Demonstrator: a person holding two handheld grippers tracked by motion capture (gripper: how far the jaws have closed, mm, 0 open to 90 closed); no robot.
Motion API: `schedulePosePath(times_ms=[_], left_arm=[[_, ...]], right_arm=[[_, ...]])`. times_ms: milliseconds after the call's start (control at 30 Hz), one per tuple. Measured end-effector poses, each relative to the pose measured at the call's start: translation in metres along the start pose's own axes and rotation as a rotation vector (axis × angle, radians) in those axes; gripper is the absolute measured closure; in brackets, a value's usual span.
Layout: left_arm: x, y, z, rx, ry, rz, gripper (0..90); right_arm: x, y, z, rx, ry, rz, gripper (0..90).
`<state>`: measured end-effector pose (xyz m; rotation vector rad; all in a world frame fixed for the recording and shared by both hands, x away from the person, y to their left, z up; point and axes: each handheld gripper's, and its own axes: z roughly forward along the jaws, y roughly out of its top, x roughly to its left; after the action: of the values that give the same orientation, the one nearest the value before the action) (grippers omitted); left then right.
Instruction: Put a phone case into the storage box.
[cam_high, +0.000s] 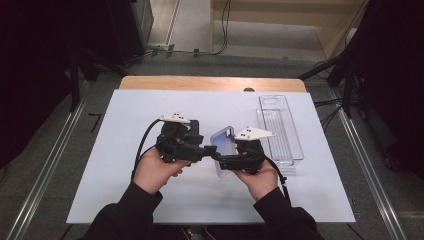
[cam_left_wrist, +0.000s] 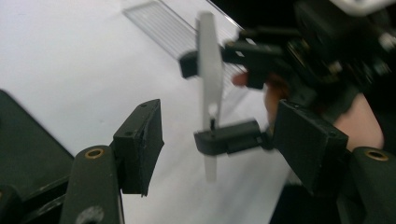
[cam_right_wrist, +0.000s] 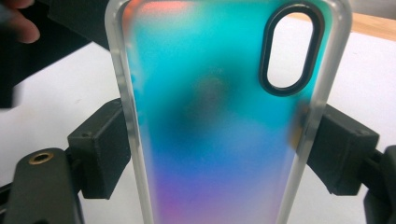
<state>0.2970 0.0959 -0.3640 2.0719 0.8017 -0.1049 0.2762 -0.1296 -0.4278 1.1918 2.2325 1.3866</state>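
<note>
Filling my right gripper view, the phone case (cam_right_wrist: 219, 126) sits clamped by its long edges in my right gripper (cam_high: 223, 161), held above the table (cam_high: 125, 200) left of the clear tray (cam_high: 295, 145). My left gripper (cam_left_wrist: 219, 149) stands released, jaws apart. With one narrow grip, the slick case could twist out and drop.

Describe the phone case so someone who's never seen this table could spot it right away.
Start at the white table and find the two black grippers held over its middle. The phone case sits between them, clamped across its width by the right gripper, just left of the clear tray. It is the one colourful thing: a teal-to-purple back, frosted rim and an oval camera cutout.
</note>
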Motion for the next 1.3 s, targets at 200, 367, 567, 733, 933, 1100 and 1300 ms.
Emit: schedulePosePath(times_ms=[200,367,567,733,933,1100,1300], left_arm=[[0.005,-0.007,-0.004,0.033,-0.024,0.087,32.9],[0.015,-0.018,-0.007,0.034,-0.066,0.116,32.9],[0.027,-0.034,-0.006,0.059,-0.053,0.107,32.9],[0.03,-0.048,-0.008,0.027,-0.016,0.169,32.8],[0.037,-0.068,-0.014,0.025,-0.021,0.147,30.5],[0.042,-0.081,-0.018,0.019,-0.014,0.119,30.5],[0.045,-0.09,-0.024,0.013,-0.014,0.109,30.5]], right_arm=[[-0.009,0.005,-0.007,0.02,0.076,-0.043,15.1],[-0.018,0.008,-0.012,0.019,0.142,-0.051,15.1],[-0.025,0.013,-0.018,0.032,0.181,-0.076,15.1],[-0.031,0.018,-0.025,0.032,0.218,-0.091,15.1],[-0.04,0.023,-0.035,0.024,0.229,-0.099,15.1],[-0.048,0.027,-0.041,0.03,0.225,-0.093,15.1],[-0.055,0.032,-0.048,0.027,0.242,-0.098,15.1]])
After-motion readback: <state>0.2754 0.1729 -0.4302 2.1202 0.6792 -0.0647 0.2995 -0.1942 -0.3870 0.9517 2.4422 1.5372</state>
